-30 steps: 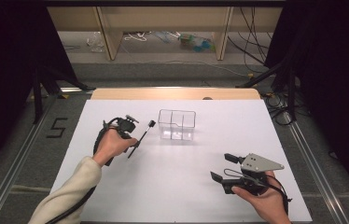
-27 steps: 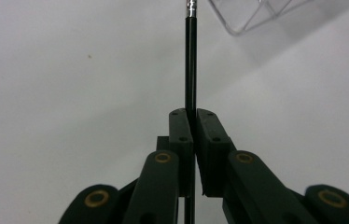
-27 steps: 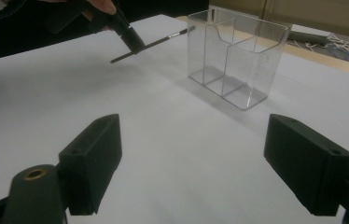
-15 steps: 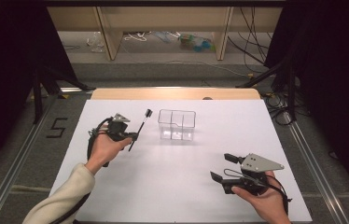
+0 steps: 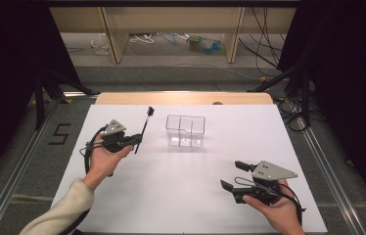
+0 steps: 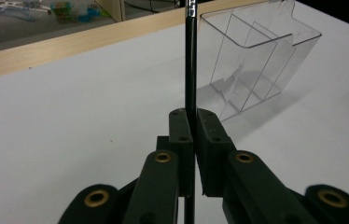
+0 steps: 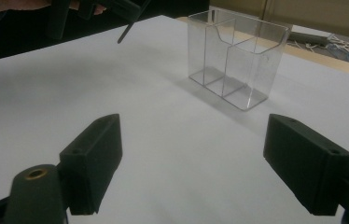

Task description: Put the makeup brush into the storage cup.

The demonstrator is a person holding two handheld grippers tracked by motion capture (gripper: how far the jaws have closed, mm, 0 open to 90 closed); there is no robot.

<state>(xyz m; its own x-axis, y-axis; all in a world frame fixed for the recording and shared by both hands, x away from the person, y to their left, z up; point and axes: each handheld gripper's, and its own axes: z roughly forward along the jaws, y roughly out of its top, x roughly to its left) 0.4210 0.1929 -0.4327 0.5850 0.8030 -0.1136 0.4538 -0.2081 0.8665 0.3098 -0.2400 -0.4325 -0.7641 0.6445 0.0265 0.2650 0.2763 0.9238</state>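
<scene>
A thin black brush (image 6: 190, 60) is pinched low on its stem by the closed left claw (image 5: 133, 140) beside the clear organizer (image 5: 185, 131) on the bench (image 5: 171, 196), where it may be tipped, perhaps, by the swinging head; the right claw (image 7: 210, 163) is held wide open and empty.

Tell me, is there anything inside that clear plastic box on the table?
The clear box looks empty: through its walls show only its inner dividers and the white table. The black pencil is outside it, clamped in the left gripper. Nothing covers the box.

Black pen (image 6: 191, 65), seemingly silver-tipped.
</scene>
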